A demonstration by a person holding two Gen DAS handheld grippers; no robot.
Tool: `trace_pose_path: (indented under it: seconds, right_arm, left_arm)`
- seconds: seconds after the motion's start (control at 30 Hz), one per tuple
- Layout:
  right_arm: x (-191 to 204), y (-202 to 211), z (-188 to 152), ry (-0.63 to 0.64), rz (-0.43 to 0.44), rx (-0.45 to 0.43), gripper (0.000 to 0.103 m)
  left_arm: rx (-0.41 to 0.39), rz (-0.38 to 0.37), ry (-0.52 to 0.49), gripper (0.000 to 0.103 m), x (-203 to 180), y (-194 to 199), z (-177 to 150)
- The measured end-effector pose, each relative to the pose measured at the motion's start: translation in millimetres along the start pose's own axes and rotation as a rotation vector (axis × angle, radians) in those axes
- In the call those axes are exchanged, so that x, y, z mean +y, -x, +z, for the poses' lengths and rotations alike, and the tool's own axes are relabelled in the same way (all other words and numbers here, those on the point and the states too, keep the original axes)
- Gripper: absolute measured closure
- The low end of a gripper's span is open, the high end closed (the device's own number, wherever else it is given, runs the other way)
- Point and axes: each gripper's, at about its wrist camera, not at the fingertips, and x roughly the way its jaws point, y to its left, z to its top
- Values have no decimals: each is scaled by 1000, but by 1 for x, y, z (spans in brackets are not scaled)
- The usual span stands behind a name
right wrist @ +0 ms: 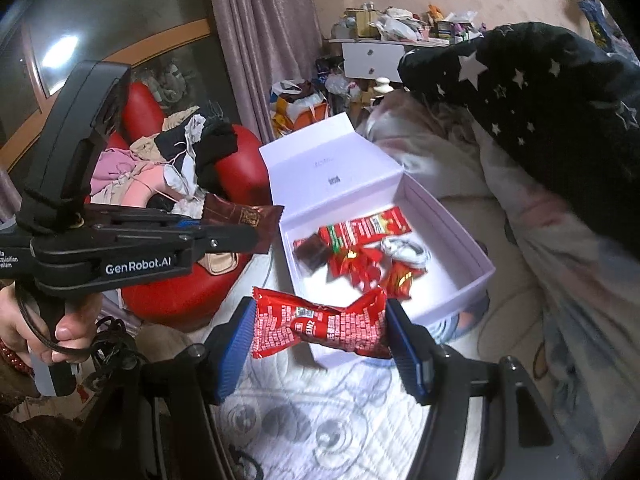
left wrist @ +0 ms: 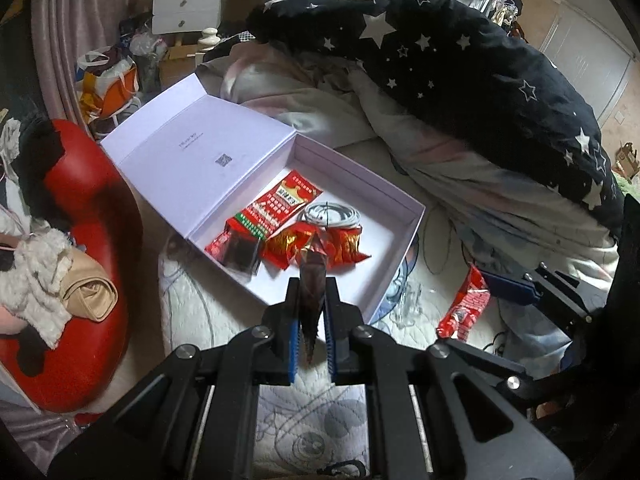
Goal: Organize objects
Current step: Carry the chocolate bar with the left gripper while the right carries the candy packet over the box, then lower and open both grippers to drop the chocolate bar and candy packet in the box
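A: Left gripper (left wrist: 311, 312): fingers clamped on the brown packet (left wrist: 310, 292), edge-on, held above the near rim of the box (left wrist: 400, 256) on the bed. May slip out short.

B: Right gripper (right wrist: 320, 320): fingers pinching the red packet (right wrist: 320, 326) by its ends. It could buckle and drop outside the box.

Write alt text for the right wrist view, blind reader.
The right hand-held gripper clamps a red snack packet just short of an open white box of red packets on a bed. At left, a hand holds the left hand-held gripper, shut on a brown packet.
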Motion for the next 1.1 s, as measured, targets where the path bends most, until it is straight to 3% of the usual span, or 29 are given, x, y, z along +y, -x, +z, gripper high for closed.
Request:
trace_pose_path:
  seconds: [0.6,1.1]
  right_arm:
    - [-59,-70,55,-19,3,55,38]
    - [-78,-131,81,-4,25,86,38]
  left_arm:
    - [79,35,-48,93,18,-73,61]
    - [111,45,-39,93,45,-124,90]
